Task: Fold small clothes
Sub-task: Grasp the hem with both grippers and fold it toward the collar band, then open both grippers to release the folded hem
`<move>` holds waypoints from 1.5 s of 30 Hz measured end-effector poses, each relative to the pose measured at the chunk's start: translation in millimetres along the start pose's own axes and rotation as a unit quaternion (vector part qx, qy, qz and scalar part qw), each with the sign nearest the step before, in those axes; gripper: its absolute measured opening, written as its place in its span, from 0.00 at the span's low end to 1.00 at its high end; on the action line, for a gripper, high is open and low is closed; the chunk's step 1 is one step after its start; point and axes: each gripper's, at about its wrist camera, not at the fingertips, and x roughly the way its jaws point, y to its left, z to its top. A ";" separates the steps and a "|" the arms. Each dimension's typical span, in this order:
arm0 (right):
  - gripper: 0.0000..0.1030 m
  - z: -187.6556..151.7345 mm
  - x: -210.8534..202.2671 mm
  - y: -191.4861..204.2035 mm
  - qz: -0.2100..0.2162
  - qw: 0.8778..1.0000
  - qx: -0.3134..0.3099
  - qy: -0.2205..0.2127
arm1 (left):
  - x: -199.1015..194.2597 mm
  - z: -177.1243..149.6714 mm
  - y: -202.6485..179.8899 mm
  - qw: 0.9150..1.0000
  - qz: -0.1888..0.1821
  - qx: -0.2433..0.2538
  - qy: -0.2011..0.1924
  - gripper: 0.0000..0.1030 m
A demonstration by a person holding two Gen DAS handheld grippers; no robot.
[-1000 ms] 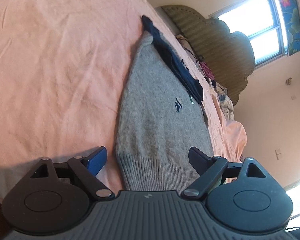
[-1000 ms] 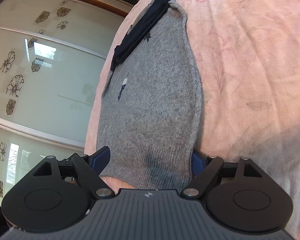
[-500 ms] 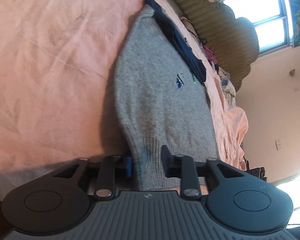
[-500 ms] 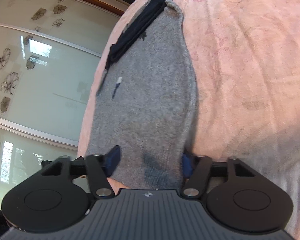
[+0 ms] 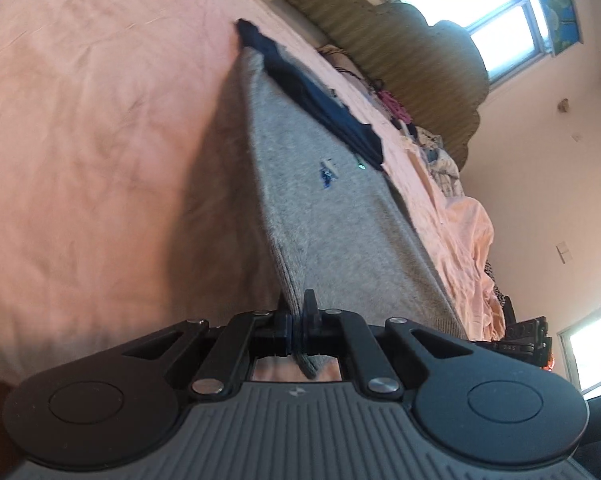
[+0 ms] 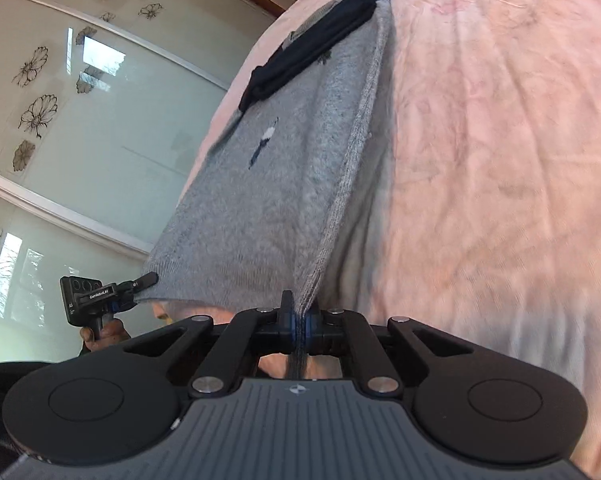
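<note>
The grey jumper (image 5: 340, 208) lies on the pink bed (image 5: 100, 120), its hem raised off the sheet. The left tongs (image 5: 298, 320) are pinched on one hem corner, the right tongs (image 6: 299, 320) on the other. For a clean fold, both corners should be carried level and together towards the navy collar (image 6: 320, 36), with the hem kept taut.

Grey knitted sweater (image 5: 340, 216) on bed w/ pink sheet (image 5: 92, 128), stretching ahead of both jaws. Dark navy folded garment (image 5: 312, 100) on sweater's far end, well beyond jaws. Sweater's near hem corners sit btwn jaws of left gripper (image 5: 299, 320) & right gripper (image 6: 298, 320).
</note>
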 end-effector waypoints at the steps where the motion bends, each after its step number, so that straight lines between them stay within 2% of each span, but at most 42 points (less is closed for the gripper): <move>1: 0.10 -3.0 -2.2 -2.4 -0.003 1.000 0.005 -0.002 | 0.8 -1.6 3.6 1.000 -0.002 -0.007 0.001 0.03; 5: 0.10 -1.2 -1.9 -15.1 0.011 0.999 0.032 -0.015 | 13.0 8.0 7.0 1.000 -0.014 -0.018 0.006 0.04; 10: 0.19 17.0 22.2 -32.9 -0.008 0.997 0.069 0.021 | 38.3 24.8 5.0 0.999 -0.004 -0.002 0.045 0.04; 11: 0.22 19.0 22.7 -36.3 0.006 0.997 0.077 0.017 | 42.4 24.8 6.2 0.999 -0.003 -0.002 0.052 0.05; 13: 0.45 23.7 21.5 -39.8 0.031 0.996 0.086 0.000 | 50.9 23.2 11.6 0.998 -0.004 -0.010 0.069 0.09; 15: 0.57 27.6 23.4 -37.7 0.050 0.995 0.087 -0.012 | 60.3 19.3 15.0 0.997 -0.008 -0.025 0.075 0.11; 16: 0.58 29.5 26.7 -33.7 0.050 0.995 0.084 -0.012 | 62.1 18.0 16.7 0.997 -0.013 -0.031 0.073 0.11; 17: 0.57 31.5 30.1 -31.8 0.045 0.996 0.082 -0.010 | 63.0 17.5 17.3 0.997 -0.018 -0.035 0.072 0.11; 19: 0.47 33.9 37.2 -31.3 0.039 0.996 0.082 0.000 | 61.9 16.8 18.3 0.997 -0.020 -0.041 0.069 0.11; 20: 0.33 34.2 40.4 -32.9 0.036 0.996 0.087 0.008 | 60.7 16.0 18.6 0.997 -0.020 -0.040 0.071 0.10; 21: 0.12 35.8 44.8 -34.9 0.028 0.995 0.091 0.020 | 58.8 14.9 18.1 0.997 -0.016 -0.033 0.071 0.05; 23: 0.11 30.7 48.0 -34.1 0.025 0.996 0.079 0.030 | 53.5 14.3 13.8 0.997 -0.015 -0.021 0.066 0.05; 26: 0.11 33.5 44.2 -24.0 0.039 0.997 0.063 0.019 | 42.1 27.4 2.4 0.998 -0.041 -0.009 0.036 0.05; 28: 0.11 46.4 40.1 -14.5 0.060 0.997 0.047 -0.005 | 37.9 45.8 -5.6 0.998 -0.059 0.004 0.008 0.05; 31: 0.11 82.0 34.7 -4.4 0.083 0.995 0.022 -0.046 | 45.4 90.1 -16.1 0.995 -0.087 0.025 -0.034 0.05; 33: 0.11 116.5 35.1 -2.9 0.100 0.992 0.012 -0.080 | 60.9 125.7 -18.7 0.993 -0.094 0.028 -0.064 0.05; 36: 0.11 173.9 52.5 -9.1 0.118 0.985 0.026 -0.123 | 95.2 185.0 -15.6 0.990 -0.101 0.004 -0.100 0.05; 39: 0.11 231.7 76.4 -22.4 0.122 0.979 0.052 -0.152 | 133.1 245.8 -21.1 0.988 -0.091 0.007 -0.123 0.05; 45: 0.11 338.4 117.2 -59.2 0.101 0.973 0.103 -0.180 | 201.3 343.6 -45.6 0.988 -0.034 0.044 -0.143 0.05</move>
